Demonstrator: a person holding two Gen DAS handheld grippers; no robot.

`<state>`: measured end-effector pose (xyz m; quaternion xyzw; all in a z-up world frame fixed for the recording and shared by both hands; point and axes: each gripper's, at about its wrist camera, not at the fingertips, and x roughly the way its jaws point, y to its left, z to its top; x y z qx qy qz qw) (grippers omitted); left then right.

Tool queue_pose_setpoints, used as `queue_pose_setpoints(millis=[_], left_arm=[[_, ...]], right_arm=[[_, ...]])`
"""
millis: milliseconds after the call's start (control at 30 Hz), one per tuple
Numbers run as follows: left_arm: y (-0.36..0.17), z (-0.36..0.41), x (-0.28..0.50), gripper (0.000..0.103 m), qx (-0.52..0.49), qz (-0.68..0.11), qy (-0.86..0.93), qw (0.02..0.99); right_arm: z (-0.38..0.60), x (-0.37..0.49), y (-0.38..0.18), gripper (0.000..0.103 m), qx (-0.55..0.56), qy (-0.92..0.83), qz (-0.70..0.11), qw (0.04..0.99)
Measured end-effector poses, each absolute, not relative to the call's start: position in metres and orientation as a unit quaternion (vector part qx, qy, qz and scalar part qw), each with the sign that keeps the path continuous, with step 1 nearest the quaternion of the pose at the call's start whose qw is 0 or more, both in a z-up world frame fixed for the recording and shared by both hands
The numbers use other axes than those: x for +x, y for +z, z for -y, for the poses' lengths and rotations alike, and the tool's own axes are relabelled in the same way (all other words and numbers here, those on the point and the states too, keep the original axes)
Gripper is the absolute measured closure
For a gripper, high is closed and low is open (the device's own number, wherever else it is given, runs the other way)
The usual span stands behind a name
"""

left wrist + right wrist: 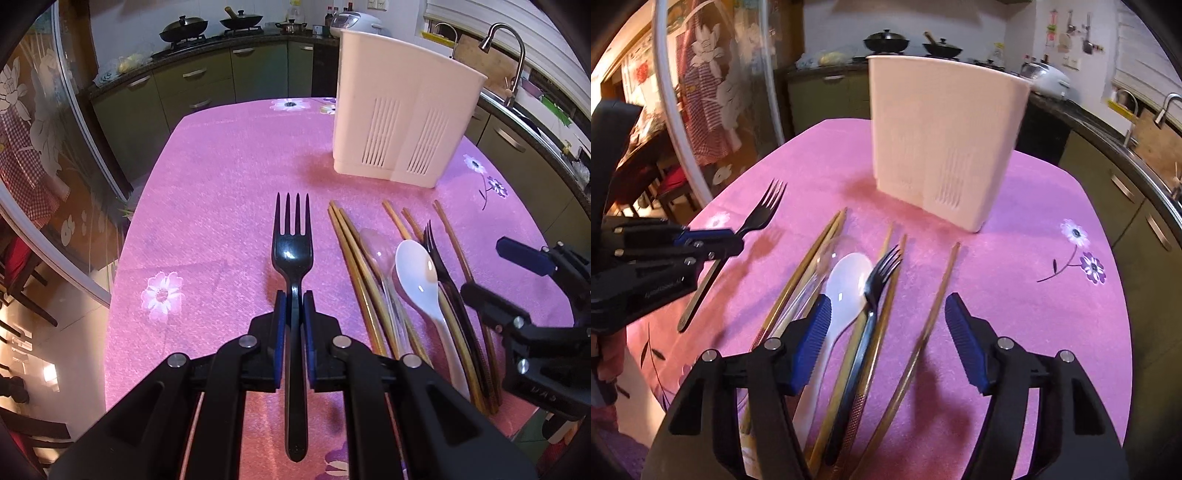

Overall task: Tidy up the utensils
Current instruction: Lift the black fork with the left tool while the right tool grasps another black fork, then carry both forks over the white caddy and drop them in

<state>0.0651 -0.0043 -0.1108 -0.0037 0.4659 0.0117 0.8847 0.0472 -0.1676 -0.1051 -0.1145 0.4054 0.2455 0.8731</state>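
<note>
My left gripper (294, 295) is shut on the handle of a black plastic fork (293, 251), held a little above the pink tablecloth with the tines pointing away. The right wrist view also shows that fork (764, 212) and the left gripper (735, 240). My right gripper (886, 301) stands open above a row of utensils. A second black fork (882, 269) and several wooden chopsticks (938, 295) lie between its jaws, untouched by the pads. A white spoon (847, 277) and a clear spoon (373, 243) lie beside them. A white slotted utensil holder (402, 122) stands upright beyond.
The table (221, 203) wears a pink flowered cloth and drops off at its left and far edges. Kitchen cabinets with woks line the back, and a sink with a faucet (513, 48) is at the right. A glass door (44, 129) stands to the left.
</note>
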Motion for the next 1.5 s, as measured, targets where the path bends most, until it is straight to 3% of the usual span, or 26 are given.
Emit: queue_pose_setpoints(millis=[67,367,600,967,1000,1133,1300,1500], left_arm=[[-0.110,0.005,0.065,0.094,-0.003,-0.465,0.008,0.885],[-0.110,0.008,0.065,0.094,-0.002,-0.464,0.003,0.886],[-0.108,0.007,0.065,0.094,-0.004,-0.463,0.003,0.886],[-0.107,0.011,0.065,0.094,-0.002,-0.461,-0.003,0.887],[-0.106,0.011,0.065,0.094,-0.002,-0.461,-0.004,0.887],[-0.106,0.013,0.065,0.094,-0.003,-0.459,-0.007,0.888],[-0.100,0.012,0.066,0.094,-0.006,-0.452,-0.011,0.892],[-0.067,0.022,0.068,0.094,-0.006,-0.404,-0.028,0.914]], right_arm=[[0.166,0.048,-0.107,0.061,-0.117,0.255,-0.408,0.869],[0.153,0.048,-0.117,0.062,-0.137,0.257,-0.425,0.857],[0.146,0.059,-0.130,0.090,-0.140,0.248,-0.452,0.845],[0.137,0.075,-0.129,0.091,-0.142,0.256,-0.461,0.838],[0.137,0.077,-0.129,0.098,-0.142,0.257,-0.460,0.838],[0.139,0.078,-0.126,0.098,-0.135,0.254,-0.450,0.846],[0.161,0.069,-0.100,0.098,-0.082,0.269,-0.409,0.868],[0.191,0.055,-0.053,0.098,-0.024,0.271,-0.308,0.912]])
